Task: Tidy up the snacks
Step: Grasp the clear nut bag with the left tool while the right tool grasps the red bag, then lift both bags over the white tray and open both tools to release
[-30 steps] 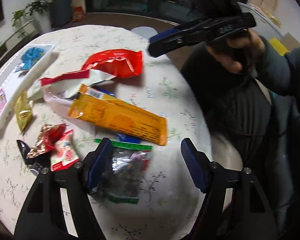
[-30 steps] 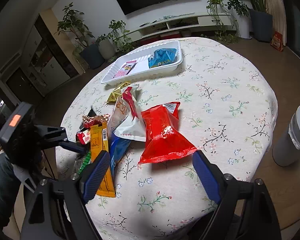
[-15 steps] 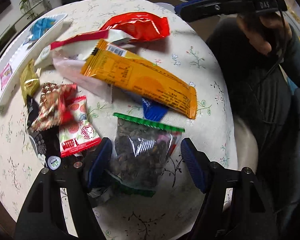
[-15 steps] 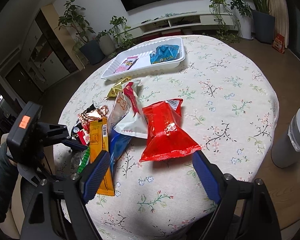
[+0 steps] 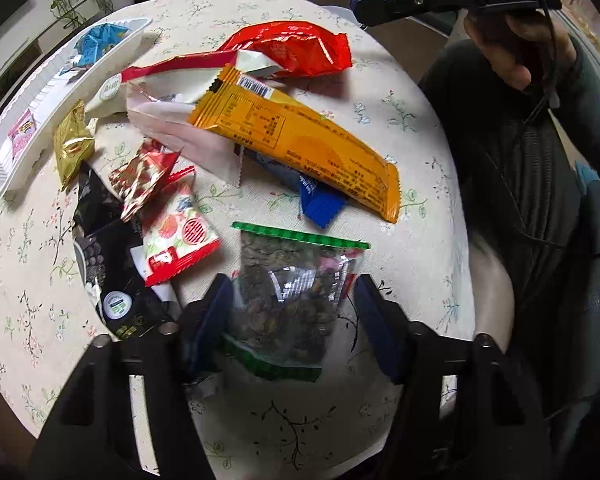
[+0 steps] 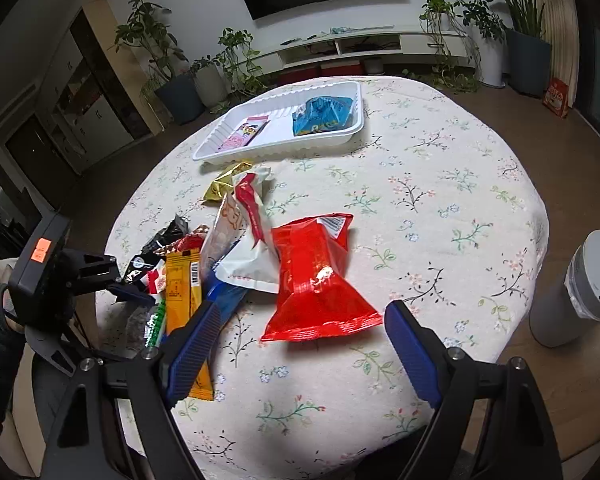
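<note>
My left gripper (image 5: 292,312) is open, its jaws on either side of a clear green-edged bag of dark snacks (image 5: 288,296) lying on the table. Behind it lie a long orange packet (image 5: 300,136), a blue packet (image 5: 320,204), a red bag (image 5: 292,48), a white and red bag (image 5: 180,80) and several small wrappers (image 5: 140,184). My right gripper (image 6: 296,332) is open above the table, just in front of the red bag (image 6: 316,276). A white tray (image 6: 276,136) at the far side holds a blue packet (image 6: 324,116) and a pink one (image 6: 244,136).
The round table has a floral cloth (image 6: 440,184). A grey cylinder bin (image 6: 580,288) stands on the floor at the right. The person's body (image 5: 540,200) is close to the table edge. Plants and a TV shelf stand behind.
My left gripper has moved forward and down over the green-edged bag, which now lies between its jaws. My right gripper has barely moved.
</note>
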